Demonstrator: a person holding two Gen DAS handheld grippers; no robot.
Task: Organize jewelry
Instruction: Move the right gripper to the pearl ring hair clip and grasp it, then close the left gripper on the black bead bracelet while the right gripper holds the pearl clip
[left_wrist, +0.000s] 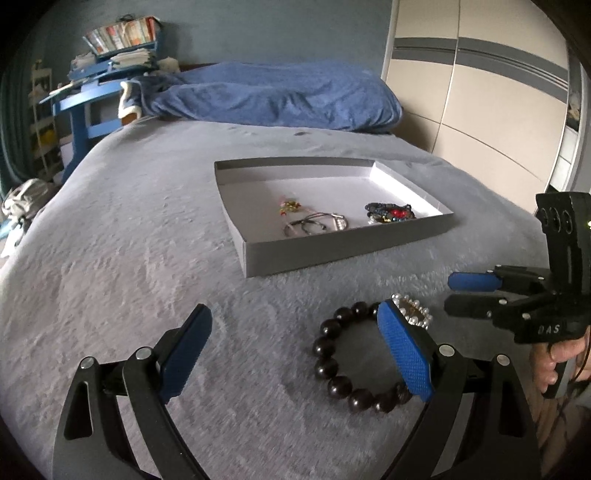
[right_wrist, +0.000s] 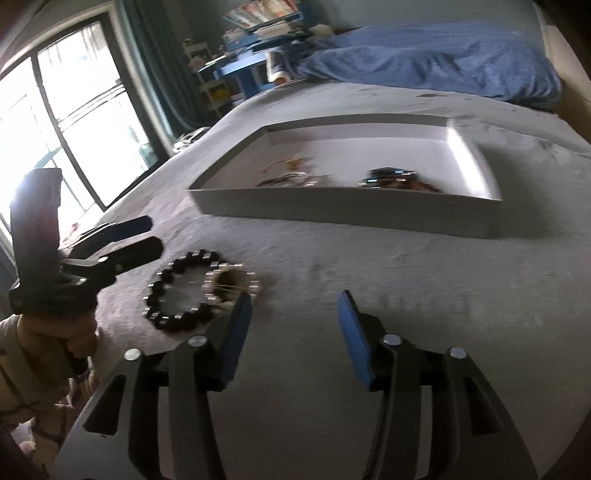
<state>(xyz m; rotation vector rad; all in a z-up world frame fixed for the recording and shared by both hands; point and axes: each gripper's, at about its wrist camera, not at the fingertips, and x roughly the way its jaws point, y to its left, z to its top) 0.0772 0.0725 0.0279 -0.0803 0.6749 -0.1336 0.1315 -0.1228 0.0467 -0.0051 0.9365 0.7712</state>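
Left tongs (left_wrist: 295, 354) hanging wide open low over the near part of the grey bed (left_wrist: 129, 258), nothing between the pads. Right-hand blue pad (left_wrist: 406, 354) overlapping the black bead bracelet (left_wrist: 332, 373) in the left wrist view; touching or merely in front, hard to tell. Bracelet lying flat on the bed cover, ring intact. Just beside it, touching or nearly so, sitting a pearl-and-crystal brooch (left_wrist: 413, 312), partly hidden behind that pad.

Right tongs (left_wrist: 460, 297) coming in from the right edge of the bed, pads apart and gripping nothing, tips pointing at the brooch but staying clear of it. Hand (left_wrist: 554, 362) wrapping the handle below.

From the right wrist view, right tongs (right_wrist: 295, 332) standing open over bare cover, bracelet (right_wrist: 177, 295) and brooch (right_wrist: 236, 284) off beside the left pad, picture blurred.

Further toward the middle of the bed, resting a shallow grey tray (left_wrist: 347, 251), already holding a red-and-blue woven piece (left_wrist: 389, 213), a silver ring tangle (left_wrist: 314, 225) and a small coloured charm (left_wrist: 290, 206).

At the far end, lying a blue pillow (left_wrist: 277, 96).
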